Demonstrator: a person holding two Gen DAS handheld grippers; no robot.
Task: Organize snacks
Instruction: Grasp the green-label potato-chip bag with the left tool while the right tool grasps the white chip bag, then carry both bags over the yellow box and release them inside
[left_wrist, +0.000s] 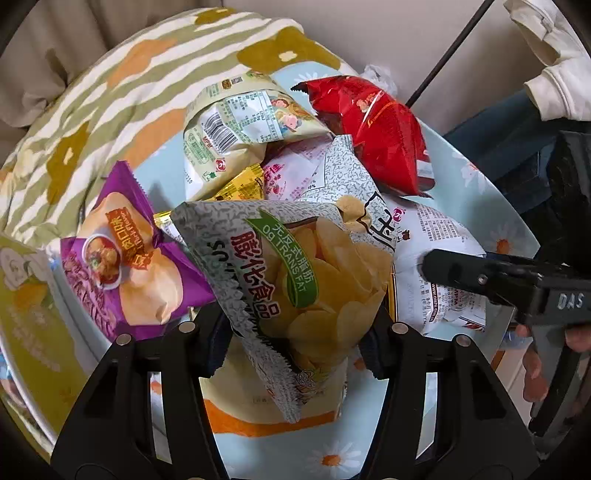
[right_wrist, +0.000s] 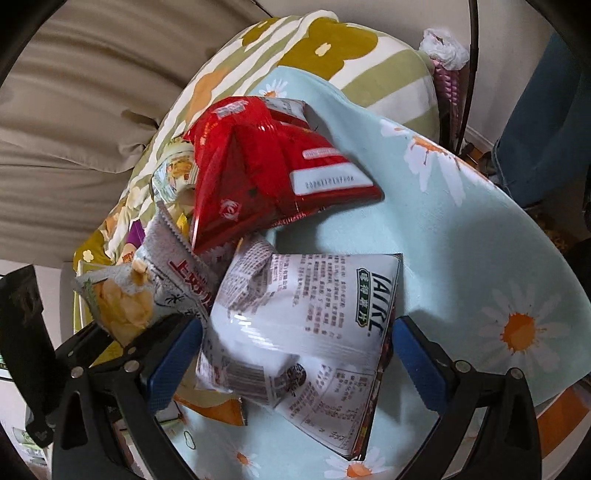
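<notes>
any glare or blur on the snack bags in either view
Left wrist view: the grey chip bag is sharp with legible print, and the red bag shows mild sheen; fisheye bends the edges. Right wrist view: the white bag carries a glare band, its small text is soft, and the red bag glints.

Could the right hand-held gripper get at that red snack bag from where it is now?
Probably not directly. The white bag sits between the open fingers of the right hand-held gripper, and the red snack bag lies beyond it.
</notes>
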